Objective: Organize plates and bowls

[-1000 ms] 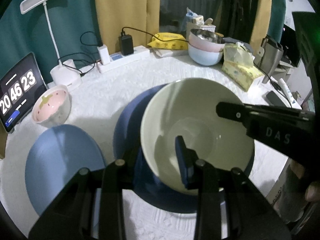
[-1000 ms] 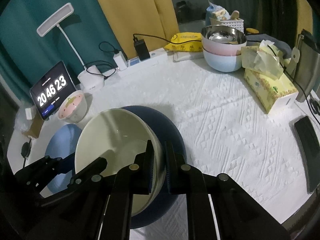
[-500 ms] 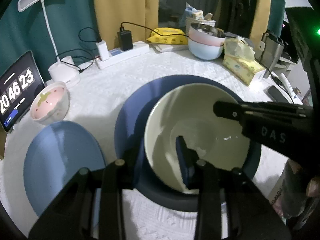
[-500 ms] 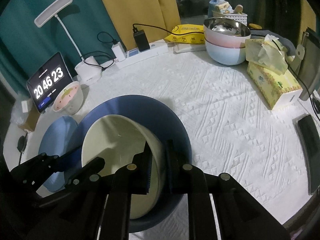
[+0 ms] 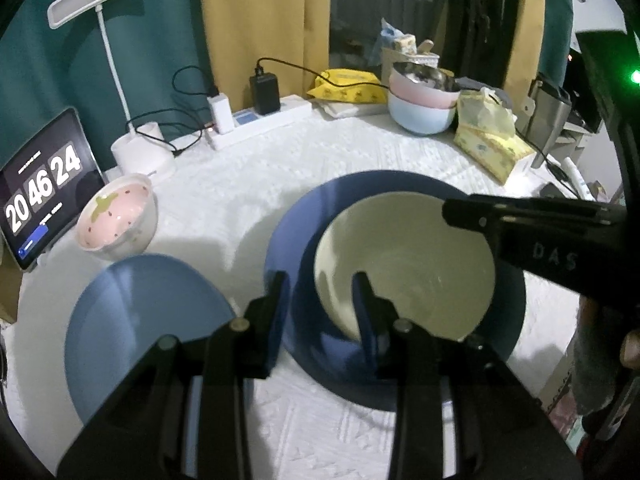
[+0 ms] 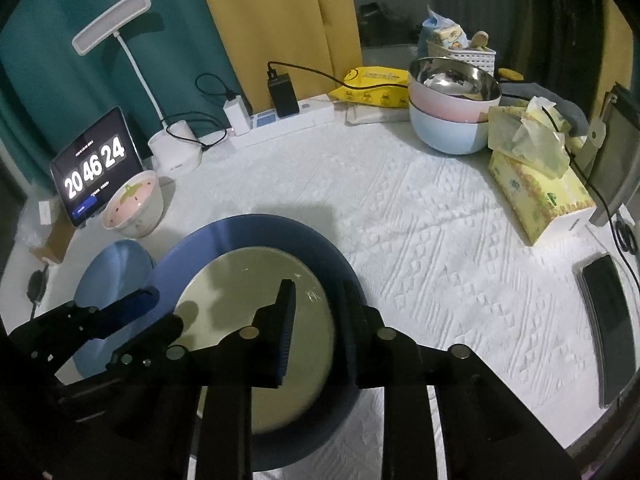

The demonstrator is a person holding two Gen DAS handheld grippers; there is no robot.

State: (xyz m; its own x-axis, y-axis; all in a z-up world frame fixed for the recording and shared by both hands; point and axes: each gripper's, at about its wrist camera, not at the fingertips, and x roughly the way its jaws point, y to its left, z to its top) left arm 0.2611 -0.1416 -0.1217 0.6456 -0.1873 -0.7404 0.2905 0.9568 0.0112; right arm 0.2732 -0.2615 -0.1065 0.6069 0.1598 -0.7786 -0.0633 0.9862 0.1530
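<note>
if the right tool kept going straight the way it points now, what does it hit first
Most likely the cream bowl sitting in the dark blue plate. The right tool straddles the bowl's near rim, its jaws having just been opening, so it would probably meet the bowl's wall first; depth is unclear.

Left gripper (image 5: pixel 320 292): matte black plastic, two flat fingers with blue ribbed pads, round silver rivets on the linkage arms. Right gripper (image 6: pixel 316 320): same black build, silver rivets, blue ribbed pad facings; white letters "DAS" on its side. Green indicator light at 2 o'clock in left view. Grey sleeve (image 5: pixel 592 364) at 4 o'clock.
</note>
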